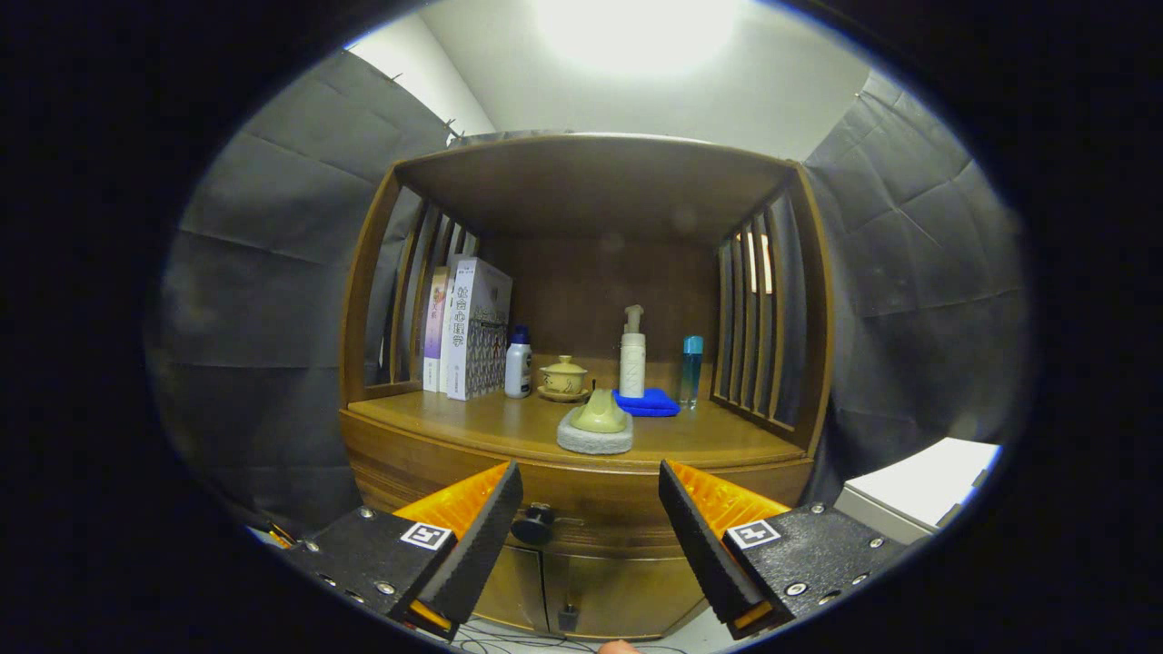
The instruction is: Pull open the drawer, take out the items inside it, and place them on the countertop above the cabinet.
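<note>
While the gripper (591, 509) is hovering in front of the wooden cabinet (581, 381), its fingers are spread wide and pinching nothing. Sitting between the fingers, closer to the left one, a dark round drawer knob (534, 523) is showing on the drawer front (600, 509), and the drawer is looking closed, flush with the cabinet face. Below it, two cabinet doors (581, 590) are meeting at a seam with a small dark pull (568, 618) at the bottom. Beyond the fingers, the countertop (454, 413) is carrying several things: books (468, 331) standing upright at the back left, a white bottle with a blue cap (518, 363) just beside them, a small lidded teacup on a saucer (564, 377) next along, a white pump bottle (632, 354) behind a folded blue cloth (647, 402), and a slim blue bottle (692, 368) near the right slatted side. Nearer the front edge, a pale green object (599, 413) is resting on a grey sponge pad (594, 439). Off to the right, past the cabinet, a white box (918, 490) is sitting low against the dark booth cloth. Items inside the drawer are hidden, cannot tell what they are.
</note>
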`<state>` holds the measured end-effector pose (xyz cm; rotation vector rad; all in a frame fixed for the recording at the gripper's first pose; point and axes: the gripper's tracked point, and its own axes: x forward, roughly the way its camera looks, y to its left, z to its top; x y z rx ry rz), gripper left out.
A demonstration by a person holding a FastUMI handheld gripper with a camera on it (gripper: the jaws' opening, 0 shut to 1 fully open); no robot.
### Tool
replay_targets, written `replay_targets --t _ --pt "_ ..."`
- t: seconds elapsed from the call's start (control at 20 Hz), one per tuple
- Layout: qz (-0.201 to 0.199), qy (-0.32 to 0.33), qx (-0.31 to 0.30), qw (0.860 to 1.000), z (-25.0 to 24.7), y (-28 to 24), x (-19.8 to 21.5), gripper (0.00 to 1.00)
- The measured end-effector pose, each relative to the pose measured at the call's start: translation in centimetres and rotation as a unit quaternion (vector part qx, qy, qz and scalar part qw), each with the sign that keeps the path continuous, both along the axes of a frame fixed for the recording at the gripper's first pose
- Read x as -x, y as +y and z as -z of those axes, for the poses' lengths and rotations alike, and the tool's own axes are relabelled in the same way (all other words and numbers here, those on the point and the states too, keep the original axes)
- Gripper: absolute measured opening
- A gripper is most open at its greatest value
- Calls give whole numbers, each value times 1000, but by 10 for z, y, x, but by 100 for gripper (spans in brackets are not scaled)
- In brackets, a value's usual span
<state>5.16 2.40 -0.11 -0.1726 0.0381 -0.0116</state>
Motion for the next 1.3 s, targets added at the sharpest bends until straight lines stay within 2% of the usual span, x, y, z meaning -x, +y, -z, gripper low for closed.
replay_targets --t 0.15,0.4,1.3 --pt "-7 4 -3 1000 1 -4 21 95" --pt "9 14 -40 999 2 -15 44 95" --pt "8 18 -45 999 12 -24 66 95"
